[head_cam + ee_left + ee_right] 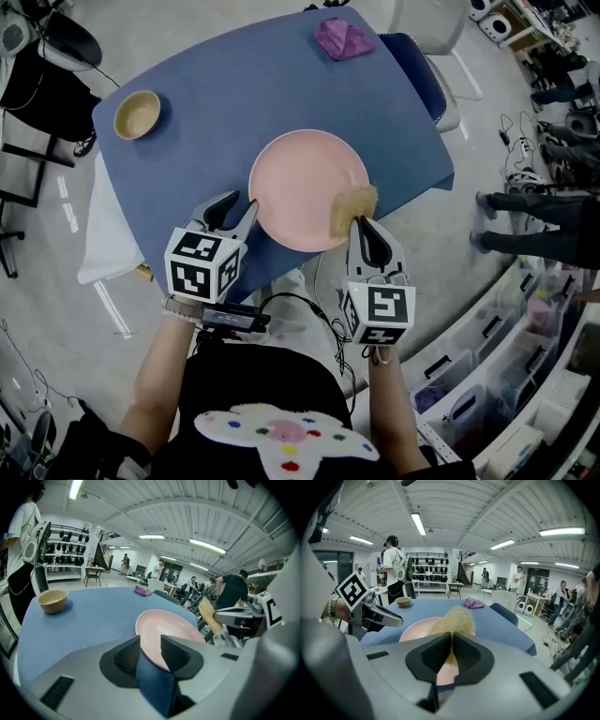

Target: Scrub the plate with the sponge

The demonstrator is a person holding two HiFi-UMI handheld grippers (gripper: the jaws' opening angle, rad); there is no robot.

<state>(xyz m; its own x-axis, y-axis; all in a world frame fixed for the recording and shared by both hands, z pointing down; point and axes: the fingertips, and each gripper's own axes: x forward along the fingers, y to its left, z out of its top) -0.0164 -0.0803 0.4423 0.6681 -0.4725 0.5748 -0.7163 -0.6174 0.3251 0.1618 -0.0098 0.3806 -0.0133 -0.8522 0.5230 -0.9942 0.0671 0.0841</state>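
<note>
Plate (305, 187) lies flat mid-counter (234, 94). Left gripper (234, 208) fingers are pinched on its near-left rim, probably to steady it. Right gripper (362, 228) fingers are clamped on the sponge (352, 208), which touches the plate's right rim. From the sponge, the plate face lies to the left, so the scrub stroke likely runs inward from the right.

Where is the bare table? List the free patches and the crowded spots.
Free: the broad table stretch between bowl, purple cloth and plate; also the strip right of the plate. Crowded: the near edge, where the left gripper clamps the plate and the right gripper holds the sponge.
</note>
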